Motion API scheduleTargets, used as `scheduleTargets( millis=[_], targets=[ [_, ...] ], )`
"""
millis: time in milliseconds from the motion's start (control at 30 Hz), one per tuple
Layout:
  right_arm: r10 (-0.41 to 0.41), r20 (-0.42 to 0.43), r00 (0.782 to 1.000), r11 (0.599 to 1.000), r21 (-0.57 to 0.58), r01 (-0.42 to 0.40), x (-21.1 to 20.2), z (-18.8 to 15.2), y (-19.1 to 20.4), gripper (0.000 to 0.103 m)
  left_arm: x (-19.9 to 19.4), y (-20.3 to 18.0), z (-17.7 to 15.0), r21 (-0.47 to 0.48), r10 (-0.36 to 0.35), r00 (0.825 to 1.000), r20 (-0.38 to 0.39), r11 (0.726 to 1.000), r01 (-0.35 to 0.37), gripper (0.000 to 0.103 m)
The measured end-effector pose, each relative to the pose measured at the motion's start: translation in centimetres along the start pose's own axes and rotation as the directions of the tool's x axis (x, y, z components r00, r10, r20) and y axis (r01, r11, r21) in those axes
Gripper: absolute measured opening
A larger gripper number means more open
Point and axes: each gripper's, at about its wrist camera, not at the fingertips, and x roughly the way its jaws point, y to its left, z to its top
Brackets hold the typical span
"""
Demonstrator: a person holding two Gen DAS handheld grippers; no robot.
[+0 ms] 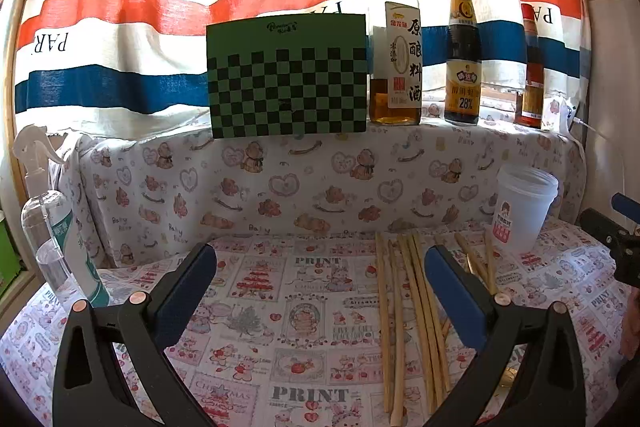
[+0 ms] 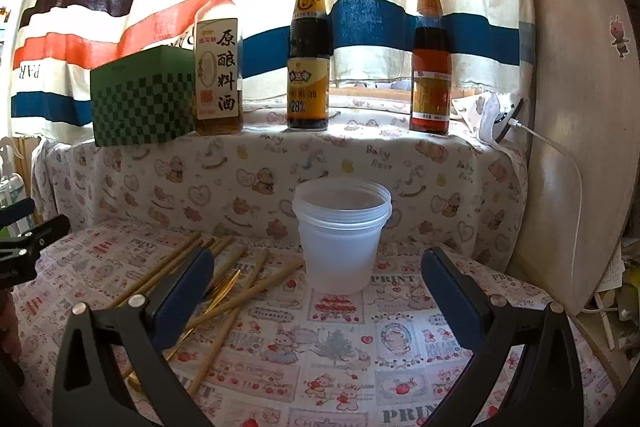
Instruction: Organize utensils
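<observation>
Loosely scattered chopsticks (image 1: 404,307) lying flat, pointing toward the cup (image 2: 342,235).

On the table (image 2: 340,367), the chopsticks (image 2: 224,291) lie left of the cup (image 2: 340,239), which stands near the back edge. Three bottles (image 2: 309,51) stand behind on the ledge (image 2: 360,143).

The left gripper (image 1: 320,267) gapes wide; chopsticks (image 1: 404,311) lie at four o'clock, a cup (image 1: 520,211) at two.
</observation>
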Motion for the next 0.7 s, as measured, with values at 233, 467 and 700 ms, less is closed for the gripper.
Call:
scheduleTargets(
  millis=[233, 467, 700],
  targets=[
    [0.001, -0.006, 1.0, 1.0, -0.002, -0.001, 0.15, 0.02, 0.06, 0.103, 0.13, 0.03, -0.04, 0.0, 0.003, 1.0, 0.0, 1.0, -0.003, 0.103],
    [0.008, 0.0, 1.0, 1.0, -0.013, -0.008, 0.01, 0.02, 0.18, 0.103, 0.22, 0.24, -0.11, -0.003, 0.009, 1.0, -0.002, 1.0, -0.009, 0.103],
    [0.006, 0.001, 1.0, 1.0, -0.015, -0.006, 0.02, 0.07, 0.27, 0.103, 0.25, 0.28, -0.08, -0.002, 0.007, 1.0, -0.001, 1.0, -0.007, 0.103]
  ],
)
